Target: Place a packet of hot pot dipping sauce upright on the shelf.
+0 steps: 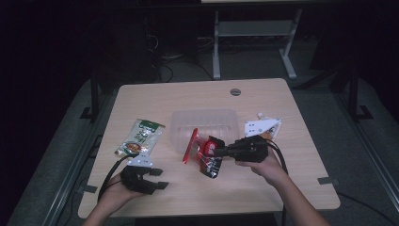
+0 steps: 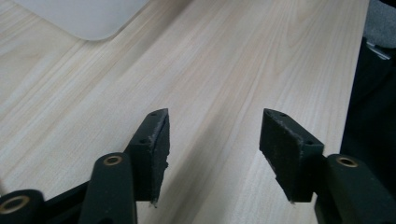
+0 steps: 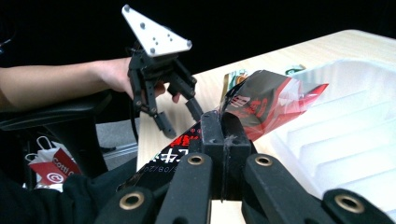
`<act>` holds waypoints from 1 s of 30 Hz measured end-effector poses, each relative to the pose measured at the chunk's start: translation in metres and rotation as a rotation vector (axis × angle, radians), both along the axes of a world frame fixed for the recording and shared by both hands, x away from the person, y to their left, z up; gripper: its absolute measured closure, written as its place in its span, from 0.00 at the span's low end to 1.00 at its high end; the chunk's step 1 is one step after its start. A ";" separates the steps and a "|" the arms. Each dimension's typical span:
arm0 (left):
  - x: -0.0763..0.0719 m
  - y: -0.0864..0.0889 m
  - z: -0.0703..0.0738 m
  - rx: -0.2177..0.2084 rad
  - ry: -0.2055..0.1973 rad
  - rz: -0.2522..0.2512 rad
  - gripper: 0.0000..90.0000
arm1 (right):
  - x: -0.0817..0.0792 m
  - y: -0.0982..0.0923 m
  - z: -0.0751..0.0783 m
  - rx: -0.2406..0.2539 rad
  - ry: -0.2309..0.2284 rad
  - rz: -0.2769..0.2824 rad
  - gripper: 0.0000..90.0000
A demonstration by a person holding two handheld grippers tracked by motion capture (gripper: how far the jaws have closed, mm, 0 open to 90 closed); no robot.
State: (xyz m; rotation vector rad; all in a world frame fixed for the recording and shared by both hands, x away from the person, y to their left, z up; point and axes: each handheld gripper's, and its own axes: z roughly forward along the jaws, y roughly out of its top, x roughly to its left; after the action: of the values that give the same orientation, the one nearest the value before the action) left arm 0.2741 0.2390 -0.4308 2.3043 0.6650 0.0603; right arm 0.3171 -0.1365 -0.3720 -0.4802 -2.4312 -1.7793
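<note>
My right gripper [image 1: 212, 149] is shut on a red and black snack packet [image 1: 202, 154], held just above the table at the front edge of a clear plastic tray [image 1: 181, 123]. In the right gripper view the jaws [image 3: 224, 128] pinch the packet [image 3: 273, 98] near its middle, with the tray [image 3: 355, 140] to the right. My left gripper [image 1: 159, 179] hovers open near the table's front left corner, and nothing is between its fingers [image 2: 212, 149]. It also appears in the right gripper view [image 3: 180, 116]. A green food packet [image 1: 141, 137] lies flat at the left.
The light wooden table [image 1: 263, 188] has a round cable hole [image 1: 235, 92] at the back. A corner of the tray [image 2: 88, 18] lies ahead of the left jaws. A chair armrest [image 3: 46, 114] and a red and white bag [image 3: 51, 170] are beside the table.
</note>
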 end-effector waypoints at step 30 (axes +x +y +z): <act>0.004 0.003 -0.004 0.021 -0.026 0.017 0.28 | 0.063 0.028 0.017 0.003 -0.004 -0.051 1.00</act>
State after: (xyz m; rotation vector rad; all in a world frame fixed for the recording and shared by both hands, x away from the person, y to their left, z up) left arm 0.2780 0.2418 -0.4351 2.3144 0.6734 0.1051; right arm 0.3803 -0.1087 -0.3555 -0.5434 -2.4395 -1.8044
